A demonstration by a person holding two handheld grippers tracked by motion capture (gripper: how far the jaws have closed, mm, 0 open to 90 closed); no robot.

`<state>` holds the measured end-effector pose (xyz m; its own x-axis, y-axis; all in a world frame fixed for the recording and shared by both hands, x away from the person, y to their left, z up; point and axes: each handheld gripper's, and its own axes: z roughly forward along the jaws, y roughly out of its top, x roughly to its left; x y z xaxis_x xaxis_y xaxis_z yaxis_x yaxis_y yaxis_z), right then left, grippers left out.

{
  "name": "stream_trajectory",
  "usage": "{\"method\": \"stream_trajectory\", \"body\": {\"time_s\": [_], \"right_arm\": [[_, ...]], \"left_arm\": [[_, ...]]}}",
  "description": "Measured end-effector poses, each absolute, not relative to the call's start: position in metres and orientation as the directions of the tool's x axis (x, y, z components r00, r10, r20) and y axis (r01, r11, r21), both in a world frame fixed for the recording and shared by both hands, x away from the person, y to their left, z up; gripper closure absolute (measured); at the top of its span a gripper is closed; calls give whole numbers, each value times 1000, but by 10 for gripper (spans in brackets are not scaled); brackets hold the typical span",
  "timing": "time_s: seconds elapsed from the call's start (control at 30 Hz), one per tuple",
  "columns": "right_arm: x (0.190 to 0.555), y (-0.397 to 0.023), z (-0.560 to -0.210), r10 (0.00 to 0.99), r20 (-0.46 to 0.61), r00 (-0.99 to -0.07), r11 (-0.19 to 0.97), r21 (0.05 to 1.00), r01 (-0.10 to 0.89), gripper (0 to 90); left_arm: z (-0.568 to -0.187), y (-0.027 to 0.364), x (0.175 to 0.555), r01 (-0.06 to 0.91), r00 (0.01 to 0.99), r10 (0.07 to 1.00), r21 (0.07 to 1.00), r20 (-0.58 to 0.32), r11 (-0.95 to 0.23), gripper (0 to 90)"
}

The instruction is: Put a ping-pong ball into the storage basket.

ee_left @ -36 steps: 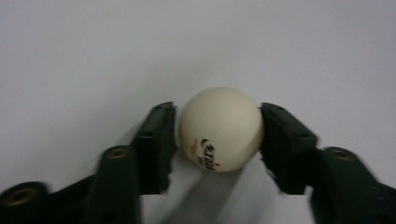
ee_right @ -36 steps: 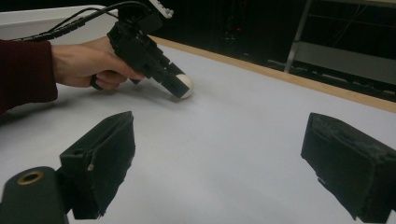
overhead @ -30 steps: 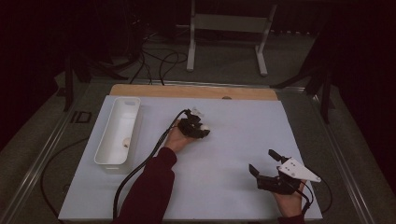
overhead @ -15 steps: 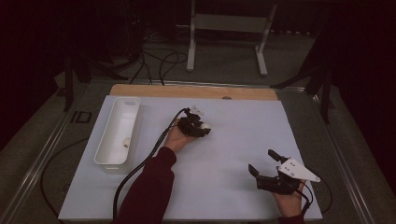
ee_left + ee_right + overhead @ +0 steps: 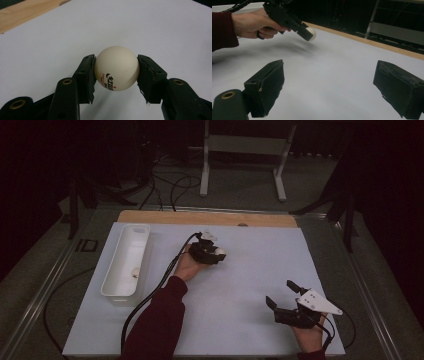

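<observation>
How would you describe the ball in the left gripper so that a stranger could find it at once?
Start at the white table sheet and find the long white tray at its left. Right of the tray, near the middle of the sheet, the left gripper is shut on a cream table-tennis ball. It bears black and red print, and it is the one ball clamped between black pads.

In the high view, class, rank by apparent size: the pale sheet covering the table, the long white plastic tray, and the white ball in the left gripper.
1. Pale sheet
2. Long white plastic tray
3. White ball, in the left gripper
</observation>
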<state>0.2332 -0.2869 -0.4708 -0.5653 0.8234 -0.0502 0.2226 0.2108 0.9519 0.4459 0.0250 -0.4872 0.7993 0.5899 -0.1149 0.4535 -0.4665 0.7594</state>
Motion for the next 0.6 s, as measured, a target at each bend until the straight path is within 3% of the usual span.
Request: {"method": "stream_trajectory", "body": {"time_s": [0.6], "right_arm": [[234,-286,-471,822,-50,-567,210,952,221,95]], "left_arm": [[-469,31,440,432,801,590,779,-101,-454,516]]}}
